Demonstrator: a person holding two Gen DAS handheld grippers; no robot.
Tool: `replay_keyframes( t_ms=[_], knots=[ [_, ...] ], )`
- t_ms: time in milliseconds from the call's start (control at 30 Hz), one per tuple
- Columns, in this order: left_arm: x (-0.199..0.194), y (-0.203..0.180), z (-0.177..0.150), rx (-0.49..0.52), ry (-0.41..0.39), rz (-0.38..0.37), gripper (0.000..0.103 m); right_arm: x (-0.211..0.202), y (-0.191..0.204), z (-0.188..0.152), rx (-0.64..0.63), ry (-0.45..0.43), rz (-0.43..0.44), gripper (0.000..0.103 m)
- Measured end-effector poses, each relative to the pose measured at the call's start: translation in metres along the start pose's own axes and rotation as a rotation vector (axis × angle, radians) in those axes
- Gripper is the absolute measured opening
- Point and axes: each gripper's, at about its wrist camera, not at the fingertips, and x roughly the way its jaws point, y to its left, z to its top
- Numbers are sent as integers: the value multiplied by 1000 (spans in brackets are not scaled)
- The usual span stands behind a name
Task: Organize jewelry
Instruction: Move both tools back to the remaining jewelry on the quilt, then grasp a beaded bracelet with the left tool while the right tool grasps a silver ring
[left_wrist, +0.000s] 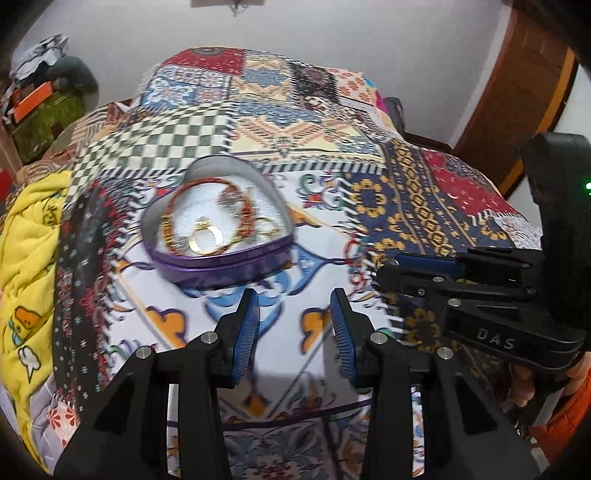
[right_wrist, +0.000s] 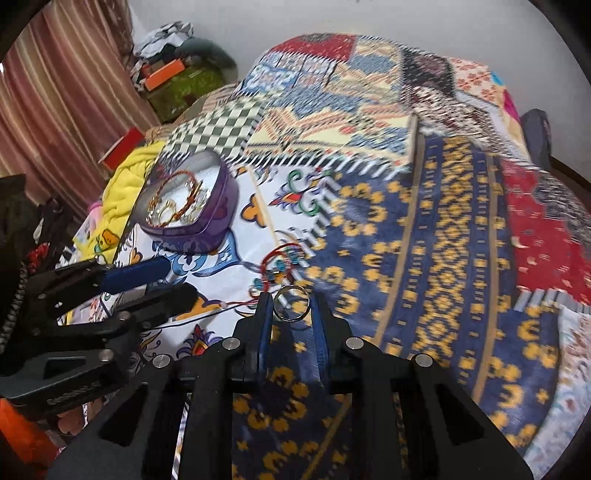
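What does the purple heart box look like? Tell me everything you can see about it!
The purple heart-shaped tin box sits open, no lid on it, flat on the patchwork quilt, its pointed end towards the right. Its side wall looks like shiny purple metal outside and silvery inside, and the bottom is white. Inside lie red beaded bracelets and gold rings. Neither gripper touches it; the open left gripper is nearby, pointed roughly at it.
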Motion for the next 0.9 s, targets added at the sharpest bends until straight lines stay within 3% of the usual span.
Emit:
replay_keyframes(
  t_ms=[200,400,567,700,767,900],
  knots=[
    [14,-23,9,28,29,-74,38,-22,-19,0,50,-52,-35,19],
    [39,-47,20,89,60,-44,34,-31,-27,0,64,-72,-49,19],
    [56,-42,28,43,79,-65,24,-33,-26,-1,53,-81,-54,19],
    [62,-29,31,-16,90,-128,6,-35,-29,-1,64,-85,-49,19],
    [61,-26,31,-31,91,-147,6,-36,-30,-1,70,-87,-44,19],
    [56,-31,29,-2,79,-112,5,-42,-27,-1,63,-96,-49,19]
  ],
)
